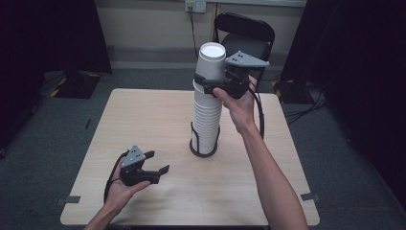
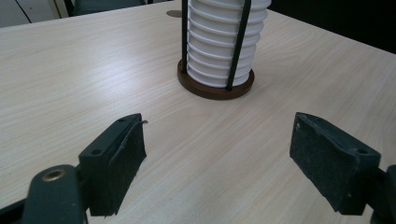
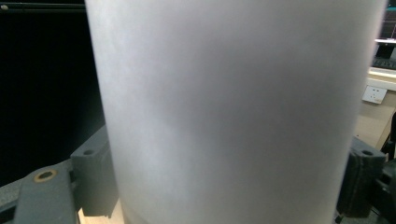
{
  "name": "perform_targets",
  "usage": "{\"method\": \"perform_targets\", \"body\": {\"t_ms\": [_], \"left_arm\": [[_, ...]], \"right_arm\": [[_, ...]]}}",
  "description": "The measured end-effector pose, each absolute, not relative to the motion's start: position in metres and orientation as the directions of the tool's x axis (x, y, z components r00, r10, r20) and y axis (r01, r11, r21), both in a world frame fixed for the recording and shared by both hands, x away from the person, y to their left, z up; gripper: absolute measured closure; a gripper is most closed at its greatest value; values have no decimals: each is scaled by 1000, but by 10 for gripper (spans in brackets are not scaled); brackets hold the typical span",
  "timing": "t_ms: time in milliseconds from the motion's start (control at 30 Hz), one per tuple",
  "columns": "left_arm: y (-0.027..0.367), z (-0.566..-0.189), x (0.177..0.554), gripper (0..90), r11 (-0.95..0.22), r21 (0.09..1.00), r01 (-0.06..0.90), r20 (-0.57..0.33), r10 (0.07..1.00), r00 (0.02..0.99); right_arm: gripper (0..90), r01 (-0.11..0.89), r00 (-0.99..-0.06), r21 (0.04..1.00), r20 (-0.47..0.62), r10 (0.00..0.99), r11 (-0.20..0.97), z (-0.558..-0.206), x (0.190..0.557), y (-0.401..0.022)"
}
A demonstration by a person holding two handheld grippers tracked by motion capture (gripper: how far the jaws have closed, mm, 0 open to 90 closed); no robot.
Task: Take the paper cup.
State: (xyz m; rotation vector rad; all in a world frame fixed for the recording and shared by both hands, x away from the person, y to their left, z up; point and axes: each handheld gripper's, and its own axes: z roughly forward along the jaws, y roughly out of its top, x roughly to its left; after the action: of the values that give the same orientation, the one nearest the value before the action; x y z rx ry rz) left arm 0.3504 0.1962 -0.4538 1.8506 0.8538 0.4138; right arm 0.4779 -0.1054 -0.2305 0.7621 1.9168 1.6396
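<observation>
A tall stack of white paper cups [image 1: 207, 120] stands in a holder with black upright rods and a round brown base [image 1: 203, 152] at the middle of the wooden table [image 1: 143, 115]. My right gripper [image 1: 207, 82] is level with the top cup [image 1: 211, 60], and its pads sit against both sides of that cup. In the right gripper view the cup's white wall [image 3: 233, 93] spans the gap between the two jaws. My left gripper [image 1: 159, 162] rests low at the front left, open and holding nothing. From the left gripper view [image 2: 217, 140] the stack's foot [image 2: 215, 86] lies ahead.
A black chair [image 1: 244, 33] stands behind the table's far edge, under a wall socket [image 1: 195, 5]. Dark curtains hang at both sides. Grey carpet surrounds the table, with cables on the floor at the right.
</observation>
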Motion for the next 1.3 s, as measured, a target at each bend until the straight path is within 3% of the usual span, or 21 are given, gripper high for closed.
{"method": "perform_targets", "body": {"t_ms": [800, 1300], "left_arm": [[198, -453, 350, 194, -242, 899, 365, -87, 717, 691], [195, -454, 350, 190, -253, 898, 360, -79, 712, 698]], "right_arm": [[155, 27, -712, 999, 8, 702, 17, -196, 474, -104], [157, 24, -692, 1000, 29, 721, -16, -189, 456, -129]]}}
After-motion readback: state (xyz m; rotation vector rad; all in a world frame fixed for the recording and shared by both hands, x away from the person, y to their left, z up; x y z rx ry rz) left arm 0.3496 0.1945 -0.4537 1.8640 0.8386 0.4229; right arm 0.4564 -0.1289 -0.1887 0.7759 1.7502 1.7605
